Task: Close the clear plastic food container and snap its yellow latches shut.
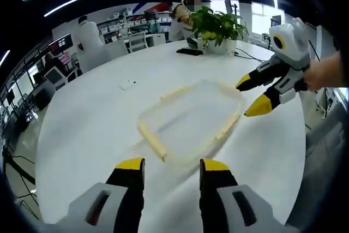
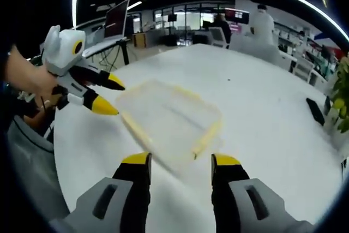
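Where the left gripper view looks down across the white tabletop (image 1: 92, 129), the clear plastic food container (image 1: 191, 121) is seen lying flat near the middle, its lid on and its yellow latches (image 1: 152, 141) lined along the edges; whether these are snapped down cannot be told. The left gripper (image 1: 172, 167) is held just short of the container's near edge, its yellow-tipped jaws spread apart with nothing between them. The right gripper (image 1: 253, 96) is seen entering from the right, held by a hand (image 1: 326, 72), its jaws parted and its tips close to the container's far corner; contact cannot be made out. Farther back, a potted plant (image 1: 218, 25), a dark phone (image 1: 190, 52) and a small white object (image 1: 128, 84) are set on the tabletop. In the right gripper view, the container (image 2: 169, 121) is found just ahead of the right gripper (image 2: 180, 165), whose jaws are likewise spread and empty. The left gripper (image 2: 103, 96) is seen at the left, held in a hand (image 2: 38, 83), jaws apart, tips beside the container's corner.
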`<state>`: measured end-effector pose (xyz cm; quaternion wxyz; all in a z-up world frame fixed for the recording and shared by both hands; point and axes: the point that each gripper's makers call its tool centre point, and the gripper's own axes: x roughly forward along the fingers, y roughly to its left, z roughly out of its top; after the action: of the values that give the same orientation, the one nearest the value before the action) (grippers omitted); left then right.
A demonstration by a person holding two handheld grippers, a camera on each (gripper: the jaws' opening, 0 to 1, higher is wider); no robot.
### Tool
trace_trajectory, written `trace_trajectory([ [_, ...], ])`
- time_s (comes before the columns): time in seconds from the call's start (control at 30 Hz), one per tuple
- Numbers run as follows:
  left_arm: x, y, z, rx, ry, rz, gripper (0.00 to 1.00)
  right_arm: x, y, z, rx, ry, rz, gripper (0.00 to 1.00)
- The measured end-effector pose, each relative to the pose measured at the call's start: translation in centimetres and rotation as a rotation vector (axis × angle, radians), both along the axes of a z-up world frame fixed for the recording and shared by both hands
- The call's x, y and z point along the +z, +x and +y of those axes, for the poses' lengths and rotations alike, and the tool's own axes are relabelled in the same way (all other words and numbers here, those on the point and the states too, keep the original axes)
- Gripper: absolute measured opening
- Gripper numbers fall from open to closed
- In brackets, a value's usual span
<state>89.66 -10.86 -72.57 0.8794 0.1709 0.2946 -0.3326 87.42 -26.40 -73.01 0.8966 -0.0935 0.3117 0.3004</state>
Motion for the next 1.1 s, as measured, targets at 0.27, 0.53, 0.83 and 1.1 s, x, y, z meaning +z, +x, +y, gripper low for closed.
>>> trace_trajectory([
  [0.27,-0.3,0.0,-0.6,-0.027,0.001,0.004,0.3,0.1,0.2,0.5,0.037,-0.016,-0.018,0.37],
  [0.53,-0.2,-0.1,-0.7,-0.038,0.005,-0.009,0.25,0.1,0.2,0.9,0.034,-0.009,-0.023,0.35],
  [0.83,-0.2,-0.1,-0.5,-0.044,0.017,-0.015,0.24,0.1,0.3,1.1,0.036,-0.014,-0.022,0.35],
  [1.1,-0.2,0.4,0.8,-0.023,0.031,-0.017,0.24,0.1,1.1,2.4,0.048,-0.015,-0.027,0.35],
])
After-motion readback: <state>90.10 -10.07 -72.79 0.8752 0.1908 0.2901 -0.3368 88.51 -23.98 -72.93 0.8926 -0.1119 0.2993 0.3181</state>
